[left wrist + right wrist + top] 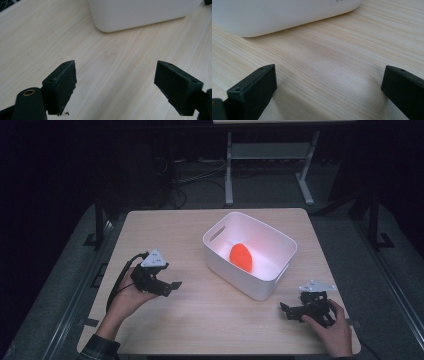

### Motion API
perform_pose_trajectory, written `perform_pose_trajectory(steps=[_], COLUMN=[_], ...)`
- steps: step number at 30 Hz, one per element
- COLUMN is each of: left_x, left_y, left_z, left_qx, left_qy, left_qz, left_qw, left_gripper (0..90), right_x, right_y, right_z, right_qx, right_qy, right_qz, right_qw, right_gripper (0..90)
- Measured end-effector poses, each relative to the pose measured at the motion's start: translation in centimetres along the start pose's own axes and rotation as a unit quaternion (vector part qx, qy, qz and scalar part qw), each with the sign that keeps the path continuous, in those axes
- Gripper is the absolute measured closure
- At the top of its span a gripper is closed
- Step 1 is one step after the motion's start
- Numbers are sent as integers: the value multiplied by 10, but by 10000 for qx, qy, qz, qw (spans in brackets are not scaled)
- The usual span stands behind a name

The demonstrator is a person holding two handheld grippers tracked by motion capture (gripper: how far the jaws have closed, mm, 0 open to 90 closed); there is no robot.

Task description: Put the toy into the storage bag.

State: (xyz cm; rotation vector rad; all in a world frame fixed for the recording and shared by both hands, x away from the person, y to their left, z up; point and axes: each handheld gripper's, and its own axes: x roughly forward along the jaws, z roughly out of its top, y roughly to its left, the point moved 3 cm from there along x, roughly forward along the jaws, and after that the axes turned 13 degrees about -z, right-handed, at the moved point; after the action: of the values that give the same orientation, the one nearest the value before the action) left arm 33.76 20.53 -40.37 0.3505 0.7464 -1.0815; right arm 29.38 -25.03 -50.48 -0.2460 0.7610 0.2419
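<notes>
A: The orange object (241, 256) is seen lying on the floor of the white plastic bin (272, 279), near the middle of the light wooden table (210, 320). A smooth, rounded, egg-like shape is shown; its material cannot be told.

B: Is any writing to be read?

A: A pale label is glimpsed on the wall of the bin (277, 15) at the top edge of the right gripper view, but its marks are cut off and cannot be read. No brand can be made out elsewhere.

B: How are the grippers held?

A: The left gripper (172, 286) is held in a hand just above the table, left of the bin and apart from it. Its jaws are spread wide, with nothing between them; matte black, blocky pads with a slightly rough edge are shown in the left gripper view (116, 88).

B: And the other?

A: The right gripper (287, 310) is held low at the near right corner, near the bin's rounded corner. Its jaws are likewise parted wide over bare wood grain (329, 92).
</notes>
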Motion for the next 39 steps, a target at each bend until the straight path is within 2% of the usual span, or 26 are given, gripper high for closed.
perform_pose_trajectory(steps=[6, 17, 21, 30, 36, 39], left_x=[4, 5, 6, 10, 11, 12], left_y=[-8, -15, -17, -20, -22, -22], left_z=[-28, -52, -61, -88, -99, -103], left_qx=[-116, -136, -155, -399, -488, -492], left_qy=[-100, -266, -245, -165, -162, -100], left_qz=[92, 250, 294, 333, 354, 301], left_qw=[9998, 9992, 9991, 9985, 9981, 9983], left_gripper=[154, 150, 146, 137, 135, 134], right_x=[0, 0, 0, 0, 0, 0], right_y=[0, 0, 0, 0, 0, 0], right_z=[0, 0, 0, 0, 0, 0], right_qx=[-1, 0, -1, -1, -2, -3], right_qy=[-1, 0, 0, -3, -3, -3], right_qz=[0, 1, 0, 0, 0, 0], right_qw=[10000, 10000, 10000, 10000, 10000, 10000], right_gripper=[0, 0, 0, 0, 0, 0])
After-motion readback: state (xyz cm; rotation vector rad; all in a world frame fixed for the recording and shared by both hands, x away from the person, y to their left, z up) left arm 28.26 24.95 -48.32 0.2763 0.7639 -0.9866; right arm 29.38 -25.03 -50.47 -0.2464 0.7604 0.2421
